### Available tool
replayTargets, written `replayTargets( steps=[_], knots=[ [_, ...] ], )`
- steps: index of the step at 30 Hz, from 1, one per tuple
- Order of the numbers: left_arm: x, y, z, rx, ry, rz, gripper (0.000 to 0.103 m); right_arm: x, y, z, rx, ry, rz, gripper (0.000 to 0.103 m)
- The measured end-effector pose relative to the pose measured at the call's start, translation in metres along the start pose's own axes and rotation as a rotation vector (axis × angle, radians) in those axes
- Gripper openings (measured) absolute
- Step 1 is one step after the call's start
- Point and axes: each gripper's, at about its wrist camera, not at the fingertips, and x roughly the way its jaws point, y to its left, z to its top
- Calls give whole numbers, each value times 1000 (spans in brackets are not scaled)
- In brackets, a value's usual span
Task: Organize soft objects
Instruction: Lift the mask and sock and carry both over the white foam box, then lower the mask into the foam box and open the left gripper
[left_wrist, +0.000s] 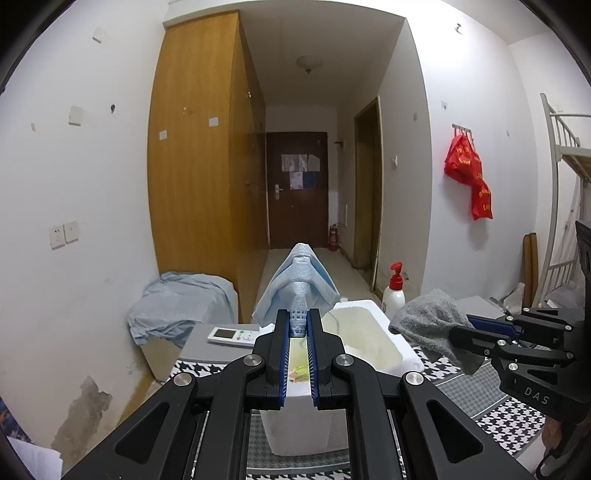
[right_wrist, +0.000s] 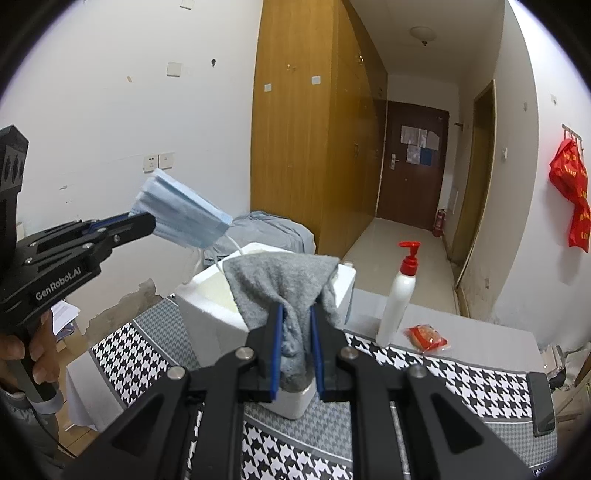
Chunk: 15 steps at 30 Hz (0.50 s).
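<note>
Houndstooth cloth covered the tabletop (left_wrist: 517, 421), where the left hand-held gripper (left_wrist: 298, 328) pinched a blue face mask (left_wrist: 295, 284) above the foam box (left_wrist: 373, 354), while the right hand-held gripper (right_wrist: 295, 350) clamped a grey sock (right_wrist: 284, 288) over that box, apparently for dropping in.

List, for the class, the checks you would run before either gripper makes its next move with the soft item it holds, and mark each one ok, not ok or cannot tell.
1. Left gripper shut on the blue face mask: ok.
2. Right gripper shut on the grey cloth: ok.
3. White foam box open at the top, no lid in the way: ok.
4. Mask's ear loops free of the box rim: cannot tell.
5. Pump bottle upright and standing apart from the box: ok.
6. Room left inside the box for both items: cannot tell.
</note>
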Motion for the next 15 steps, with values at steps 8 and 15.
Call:
replayTargets(
  steps=[8,15],
  knots=[
    [24,-1,-1,-7,49,-19,10,11,-5,1,8,16,-1,18],
    [48,0,-1,-18,92,-43,10,16,-10,3,18,25,-6,18]
  ],
)
